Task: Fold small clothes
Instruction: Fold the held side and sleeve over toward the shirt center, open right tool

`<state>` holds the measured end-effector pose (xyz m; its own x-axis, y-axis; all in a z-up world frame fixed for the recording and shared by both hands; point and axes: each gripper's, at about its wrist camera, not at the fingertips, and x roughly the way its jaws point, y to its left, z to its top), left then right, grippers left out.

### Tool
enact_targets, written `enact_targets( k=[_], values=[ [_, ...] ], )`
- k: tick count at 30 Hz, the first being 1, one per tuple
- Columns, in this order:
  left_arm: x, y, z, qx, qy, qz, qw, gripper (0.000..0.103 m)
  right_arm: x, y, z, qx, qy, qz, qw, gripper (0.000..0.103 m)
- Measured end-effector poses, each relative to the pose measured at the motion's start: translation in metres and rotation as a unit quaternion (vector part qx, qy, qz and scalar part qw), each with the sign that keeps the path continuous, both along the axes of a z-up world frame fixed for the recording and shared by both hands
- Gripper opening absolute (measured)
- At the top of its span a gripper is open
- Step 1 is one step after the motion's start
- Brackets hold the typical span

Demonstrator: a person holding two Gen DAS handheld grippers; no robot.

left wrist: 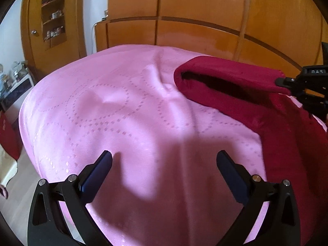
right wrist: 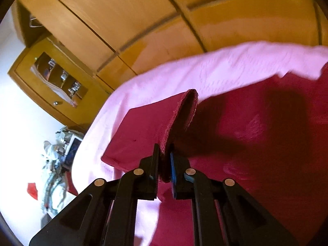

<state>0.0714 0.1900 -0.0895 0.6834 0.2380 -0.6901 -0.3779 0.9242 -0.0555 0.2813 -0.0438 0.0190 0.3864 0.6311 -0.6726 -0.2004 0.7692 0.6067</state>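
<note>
A dark red garment [left wrist: 287,127] lies on the right side of a pink bedspread [left wrist: 123,106]. One sleeve [left wrist: 225,75] is lifted off the cloth and stretches left from the right gripper [left wrist: 287,81] at the frame's right edge. In the right wrist view my right gripper [right wrist: 164,157] is shut on the sleeve's hem [right wrist: 180,119], and the rest of the red garment [right wrist: 256,133] spreads flat below and to the right. My left gripper [left wrist: 164,157] hovers open over bare pink bedspread, left of the garment, with nothing between its fingers.
A tall wooden wardrobe [left wrist: 184,10] stands behind the bed. A cabinet with shelves [left wrist: 53,16] of small items is at the far left, with a cluttered low table [left wrist: 14,78] below it. The bedspread [right wrist: 205,71] drops off at its left edge.
</note>
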Motion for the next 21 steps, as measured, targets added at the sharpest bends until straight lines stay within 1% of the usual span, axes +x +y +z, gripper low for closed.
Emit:
enact_targets(
  k=[2, 5, 8, 10, 12, 14, 16, 19, 21],
  values=[
    [0.0, -0.008, 0.005, 0.007, -0.006, -0.01, 0.9999, 0.101, -0.008, -0.019, 0.01, -0.01, -0.013, -0.01, 1.0, 0.009],
    [0.0, -0.019, 0.009, 0.007, -0.009, -0.024, 0.9996, 0.101, -0.018, -0.054, 0.013, -0.022, -0.011, -0.032, 0.999, 0.009],
    [0.0, -0.026, 0.011, 0.003, -0.01, -0.038, 0.9992, 0.101, -0.024, -0.093, 0.007, -0.031, 0.001, -0.062, 0.998, 0.009],
    [0.002, -0.03, 0.014, 0.005, -0.01, -0.044, 0.999, 0.101, -0.025, -0.111, 0.001, -0.044, 0.004, -0.08, 0.996, 0.009],
    [0.008, -0.033, 0.018, 0.007, -0.013, -0.039, 0.9991, 0.101, -0.027, -0.127, -0.005, -0.052, 0.008, -0.093, 0.994, 0.009],
    [0.013, -0.036, 0.022, 0.0, -0.015, -0.033, 0.9993, 0.101, -0.027, -0.143, -0.013, -0.062, 0.014, -0.109, 0.992, 0.009],
    [0.027, -0.041, 0.027, -0.01, -0.016, -0.04, 0.999, 0.101, -0.029, -0.153, -0.018, -0.074, 0.012, -0.119, 0.99, 0.009],
    [0.055, -0.055, 0.025, 0.003, -0.006, -0.057, 0.9983, 0.101, -0.032, -0.167, -0.024, -0.074, 0.016, -0.137, 0.988, 0.009],
    [0.083, -0.063, 0.021, 0.013, 0.005, -0.068, 0.9976, 0.101, -0.034, -0.176, -0.026, -0.072, 0.019, -0.148, 0.986, 0.009]
  ],
)
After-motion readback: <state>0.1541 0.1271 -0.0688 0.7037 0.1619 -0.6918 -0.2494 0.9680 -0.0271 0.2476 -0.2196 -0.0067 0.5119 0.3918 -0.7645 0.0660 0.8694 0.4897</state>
